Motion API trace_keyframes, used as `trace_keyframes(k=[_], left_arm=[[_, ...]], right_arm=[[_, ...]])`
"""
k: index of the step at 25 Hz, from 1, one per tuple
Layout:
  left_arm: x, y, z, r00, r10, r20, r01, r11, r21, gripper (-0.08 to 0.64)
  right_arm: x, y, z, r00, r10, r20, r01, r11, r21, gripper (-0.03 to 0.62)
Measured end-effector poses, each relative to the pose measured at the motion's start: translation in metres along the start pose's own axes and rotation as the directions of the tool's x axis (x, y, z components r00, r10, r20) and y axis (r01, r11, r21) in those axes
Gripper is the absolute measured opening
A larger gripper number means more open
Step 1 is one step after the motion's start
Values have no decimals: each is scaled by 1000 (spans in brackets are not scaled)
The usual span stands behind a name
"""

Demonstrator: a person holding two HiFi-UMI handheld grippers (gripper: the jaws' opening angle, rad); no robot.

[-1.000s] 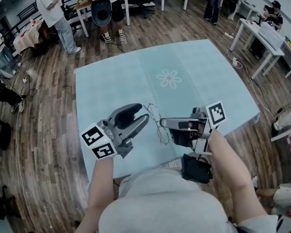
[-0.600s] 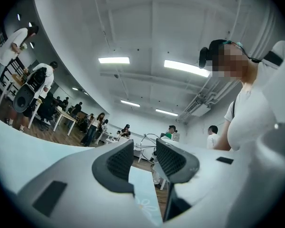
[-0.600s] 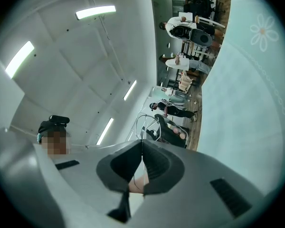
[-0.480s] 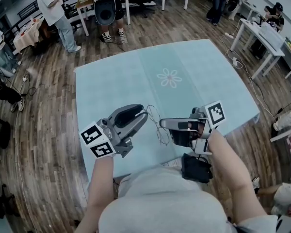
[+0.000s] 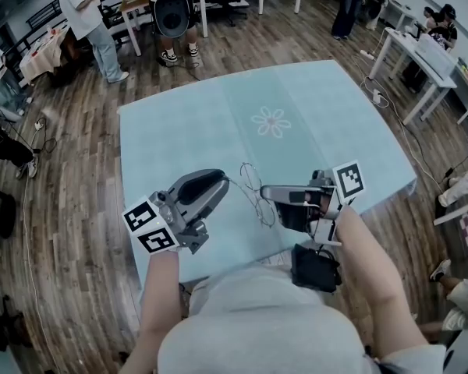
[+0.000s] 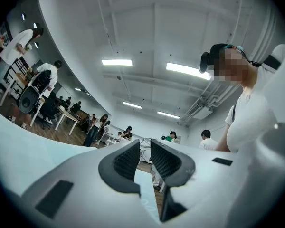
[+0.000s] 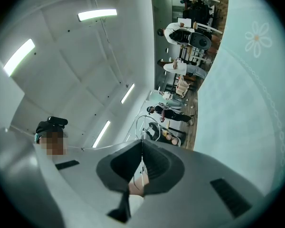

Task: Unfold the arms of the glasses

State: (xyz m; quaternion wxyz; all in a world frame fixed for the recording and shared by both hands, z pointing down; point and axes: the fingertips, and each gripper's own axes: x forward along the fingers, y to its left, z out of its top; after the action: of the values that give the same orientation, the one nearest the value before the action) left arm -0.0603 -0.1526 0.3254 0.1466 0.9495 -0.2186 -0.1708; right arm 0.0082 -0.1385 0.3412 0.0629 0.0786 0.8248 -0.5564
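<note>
Glasses (image 5: 255, 193) sit pinched in the right gripper's (image 5: 267, 195) shut jaws. Left gripper (image 5: 222, 185) jaws have just been closing, narrow, nothing between them yet. Next, probably: catch an arm and swing it outward.

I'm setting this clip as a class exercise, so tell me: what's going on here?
A person holds a gripper in each hand above a pale blue table. The right gripper is shut on thin wire glasses, holding them up. The left gripper has just been closing its jaws beside the frame but pinches nothing yet.
</note>
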Motion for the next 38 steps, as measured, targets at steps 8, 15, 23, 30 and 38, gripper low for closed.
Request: trace_keyframes(k=[8,15,23,30,38], left_arm=[[-10,-3,1,1000,-16,0,16,1000,-20,57],[-18,-6,2,1000,-12,3,12,1000,-18,49],[-31,-9,-3,1000,-7,-6,7,1000,-19,43],[-42,-19,-10,999,-19,-26,19,1000,-18,37],[-58,-34,-23,995,-49,-84,47,999,-26,37]], right_arm=[[-5,-4,1,1000,-24,20,24,1000,-3,11],[-9,-10,5,997,-54,60,54,999,0,11],[-14,-16,8,992,-85,95,85,996,4,11],[-21,-24,12,983,-123,137,121,992,17,11],[-29,-30,17,968,-156,195,155,988,24,11]])
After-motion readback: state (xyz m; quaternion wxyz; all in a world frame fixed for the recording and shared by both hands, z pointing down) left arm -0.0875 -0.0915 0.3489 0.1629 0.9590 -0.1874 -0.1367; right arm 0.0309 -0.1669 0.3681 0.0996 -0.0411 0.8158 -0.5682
